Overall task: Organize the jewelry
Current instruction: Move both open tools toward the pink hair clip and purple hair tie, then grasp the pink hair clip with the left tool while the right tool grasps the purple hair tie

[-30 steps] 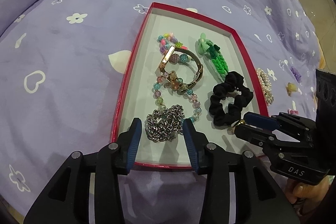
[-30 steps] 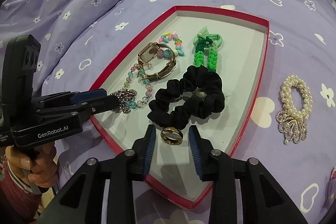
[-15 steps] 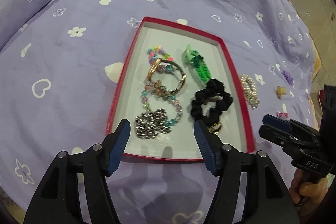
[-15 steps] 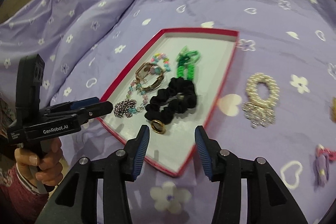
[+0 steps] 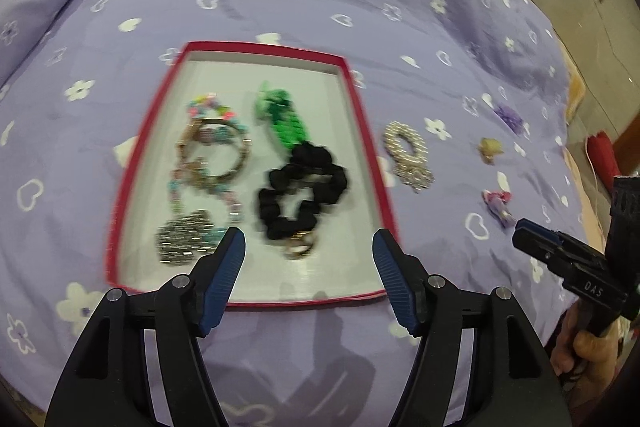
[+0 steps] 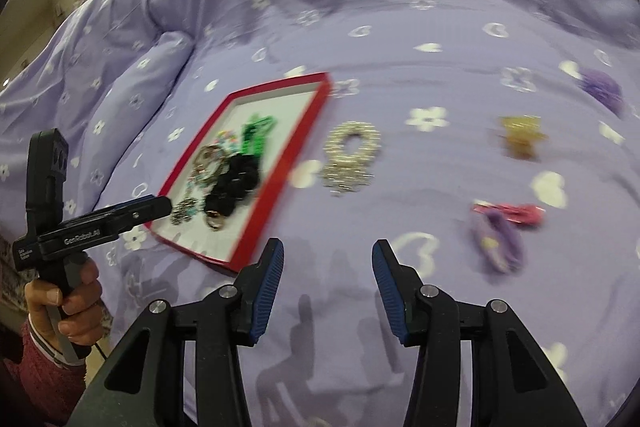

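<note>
Left hand-held gripper: released, jaws spread wide, nothing between them, hovering over the near edge of the red tray. Right hand-held gripper: released likewise, jaws wide apart and empty, hovering over the purple bedspread to the right of the tray.

Inside the tray, on the white floor:
- black scrunchie, right of centre.
- gold ring, touching the near side of the scrunchie.
- green woven band, just beyond the scrunchie.
- silver chain, near left corner.
- beaded bracelets, left half, overlapping one another; details blurred.

On the bedspread, outside the tray:
- pearl bracelet, just beside the right wall of the tray, apart from it.
- gold clip, farther right.
- pink and purple clip, near right.
- purple flower piece, far right.

Both views motion-blurred; fine detail of the small pieces cannot be told.
</note>
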`<action>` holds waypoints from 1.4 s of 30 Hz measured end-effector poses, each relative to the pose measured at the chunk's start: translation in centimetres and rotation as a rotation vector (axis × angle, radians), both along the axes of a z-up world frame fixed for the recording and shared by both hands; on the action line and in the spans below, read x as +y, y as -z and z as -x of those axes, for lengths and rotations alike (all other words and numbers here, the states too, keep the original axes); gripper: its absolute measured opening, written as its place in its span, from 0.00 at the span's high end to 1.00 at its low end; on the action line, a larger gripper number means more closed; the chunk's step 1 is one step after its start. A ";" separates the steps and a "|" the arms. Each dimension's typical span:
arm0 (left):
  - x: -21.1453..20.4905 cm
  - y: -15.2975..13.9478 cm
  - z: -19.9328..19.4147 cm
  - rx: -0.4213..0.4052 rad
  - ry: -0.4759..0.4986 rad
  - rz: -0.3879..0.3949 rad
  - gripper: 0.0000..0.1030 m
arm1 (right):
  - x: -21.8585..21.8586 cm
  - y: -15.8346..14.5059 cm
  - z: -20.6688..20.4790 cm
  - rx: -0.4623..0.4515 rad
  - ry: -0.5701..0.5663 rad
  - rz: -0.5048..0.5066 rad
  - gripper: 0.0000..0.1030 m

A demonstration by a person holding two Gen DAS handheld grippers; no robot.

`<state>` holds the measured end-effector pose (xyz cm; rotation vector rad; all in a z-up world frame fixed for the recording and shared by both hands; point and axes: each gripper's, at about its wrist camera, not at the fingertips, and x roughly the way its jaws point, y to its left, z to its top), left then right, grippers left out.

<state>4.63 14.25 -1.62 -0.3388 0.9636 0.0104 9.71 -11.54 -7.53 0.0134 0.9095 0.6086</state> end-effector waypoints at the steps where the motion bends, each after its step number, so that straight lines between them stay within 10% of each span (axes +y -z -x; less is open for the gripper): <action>1: -0.5 0.0 -0.2 0.001 0.010 0.001 0.36 | -1.0 0.0 0.0 0.001 0.020 -0.003 0.53; 11: -6.4 -0.2 -2.4 0.009 0.129 -0.015 0.34 | -7.7 0.9 -1.2 0.014 0.179 -0.009 0.53; 24: -9.2 0.4 -3.9 0.033 0.199 -0.033 0.34 | -6.0 3.8 -5.0 0.020 0.147 0.066 0.53; 29: -11.3 0.7 -5.5 0.032 0.249 -0.047 0.34 | -6.5 4.1 -5.4 0.015 0.170 0.050 0.81; 42: -22.1 2.8 -12.6 0.006 0.546 -0.139 0.34 | -14.0 1.6 -4.1 -0.001 0.326 -0.094 0.85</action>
